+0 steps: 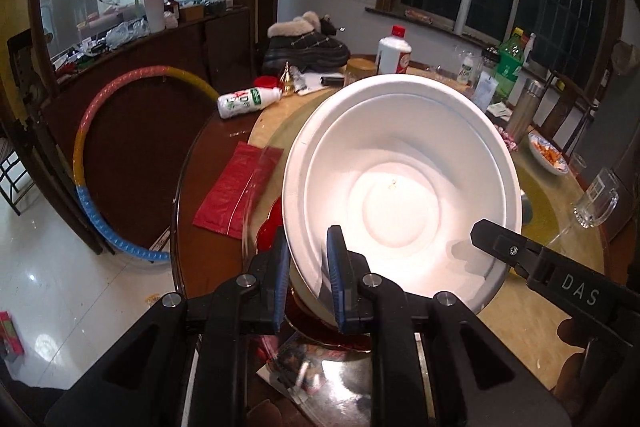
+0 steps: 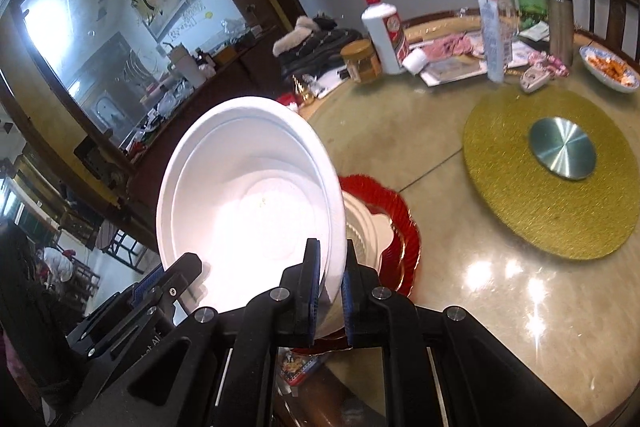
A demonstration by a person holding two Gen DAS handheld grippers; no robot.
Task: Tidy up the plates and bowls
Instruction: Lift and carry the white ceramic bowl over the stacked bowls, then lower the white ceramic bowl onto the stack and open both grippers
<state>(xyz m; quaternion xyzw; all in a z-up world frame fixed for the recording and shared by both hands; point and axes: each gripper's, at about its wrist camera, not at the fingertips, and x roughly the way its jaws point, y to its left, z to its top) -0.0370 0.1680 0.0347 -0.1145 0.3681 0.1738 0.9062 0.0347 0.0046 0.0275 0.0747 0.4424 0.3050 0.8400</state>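
1. White bowl (image 1: pixel 400 183), tilted and held off the desk (image 2: pixel 500 299), hangs over a red plate (image 2: pixel 400 211) that carries a smaller white dish (image 2: pixel 366 227).
2. Left hand-held gripper (image 1: pixel 306 267) pinches the bowl's near rim; right hand-held gripper (image 2: pixel 330 291) is clamped on the opposite rim.
3. Lowering should go best level and centred over the stack, both grips loosening together.
4. Only a tiny speck shows inside the bowl; a blue-patterned dish (image 2: pixel 610 69) holds orange food.
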